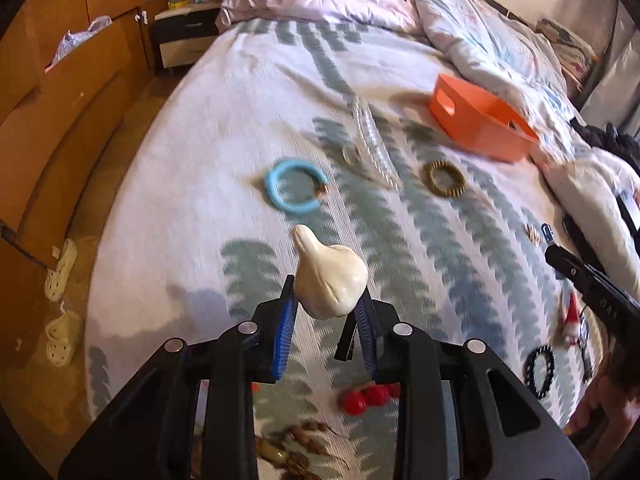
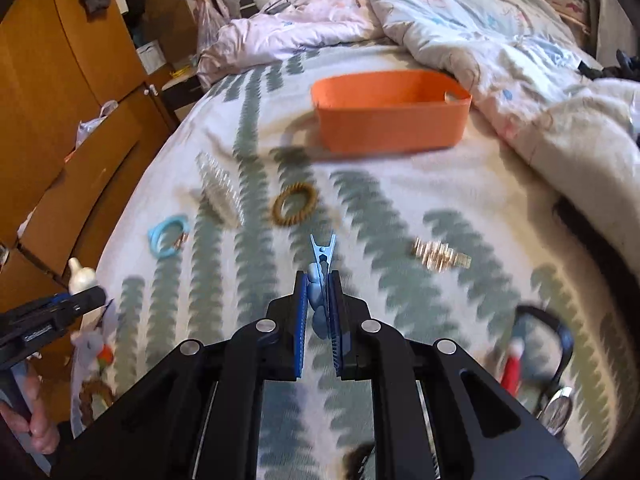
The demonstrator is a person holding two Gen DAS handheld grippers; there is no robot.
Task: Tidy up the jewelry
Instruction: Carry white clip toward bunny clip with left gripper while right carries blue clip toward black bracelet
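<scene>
Grippers first, nearest me: the left gripper [image 1: 330, 300] pinches a cream-coloured, pear-shaped trinket [image 1: 330, 280] between its blue pads, lifted off the bedspread [image 1: 240, 128]. The right gripper [image 2: 319, 300] is pressed together on a small blue clip [image 2: 321, 264], whose forked tip sticks out ahead. Beyond them jewelry lies loose on the leaf-patterned cover: a gold bracelet [image 2: 440, 258], a brown ridged ring [image 2: 295, 203], a light blue bangle [image 1: 294, 191] and a clear comb-like piece [image 2: 220, 188]. Farthest off sits the orange bin [image 2: 390, 124]; what shows of its inside looks empty. Any lettering is too blurred to read.
</scene>
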